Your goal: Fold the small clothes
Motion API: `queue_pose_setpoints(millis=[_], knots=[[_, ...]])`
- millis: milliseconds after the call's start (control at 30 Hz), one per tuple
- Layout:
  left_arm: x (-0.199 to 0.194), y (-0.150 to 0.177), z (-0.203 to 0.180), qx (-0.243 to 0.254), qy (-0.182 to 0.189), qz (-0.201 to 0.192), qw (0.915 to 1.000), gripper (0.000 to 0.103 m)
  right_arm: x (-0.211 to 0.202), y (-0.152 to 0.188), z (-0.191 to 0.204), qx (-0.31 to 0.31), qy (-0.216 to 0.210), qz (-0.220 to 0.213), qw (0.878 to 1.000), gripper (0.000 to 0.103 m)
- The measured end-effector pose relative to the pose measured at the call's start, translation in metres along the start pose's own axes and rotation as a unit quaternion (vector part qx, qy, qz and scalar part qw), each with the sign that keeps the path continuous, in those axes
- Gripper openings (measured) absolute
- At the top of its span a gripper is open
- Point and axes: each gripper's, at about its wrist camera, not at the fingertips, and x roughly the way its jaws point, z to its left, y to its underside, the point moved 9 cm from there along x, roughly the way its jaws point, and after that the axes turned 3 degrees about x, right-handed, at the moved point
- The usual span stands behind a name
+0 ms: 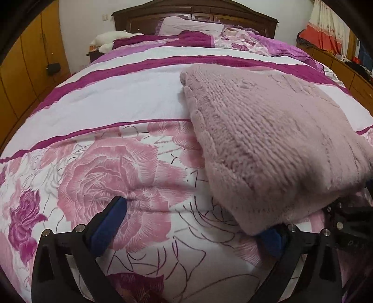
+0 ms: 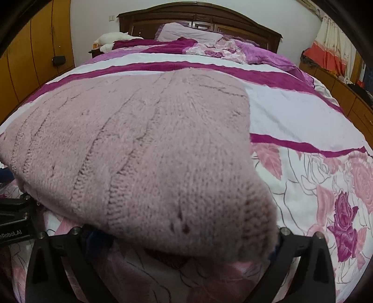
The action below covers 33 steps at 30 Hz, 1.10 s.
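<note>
Sweater: the pink knit sweater [image 2: 139,144] lies folded on the bedspread [image 1: 105,98], so the fold looks almost done.
Left gripper [image 1: 193,223]: jaws apart, sweater corner over its right finger, nothing clamped.
Right gripper [image 2: 179,235]: jaws wide, sweater edge draped between them, not pressed.
Room: bare bedspread lies ahead and to both outer sides.

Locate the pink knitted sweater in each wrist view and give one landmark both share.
Left wrist: pink knitted sweater fills the right half, near corner over the right finger.
Right wrist: it fills the left and centre, draped over the gripper.
Shared landmark: dark wooden headboard, top centre.
</note>
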Motion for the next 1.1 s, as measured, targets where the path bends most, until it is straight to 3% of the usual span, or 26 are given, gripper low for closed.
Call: queue_pose_setpoints(millis=[1100], knots=[[-0.001,0.001,0.002,0.0,0.004,-0.001,1.0,0.086,-0.01,0.011,0.002,0.005,0.01,-0.003,1.0,0.103]])
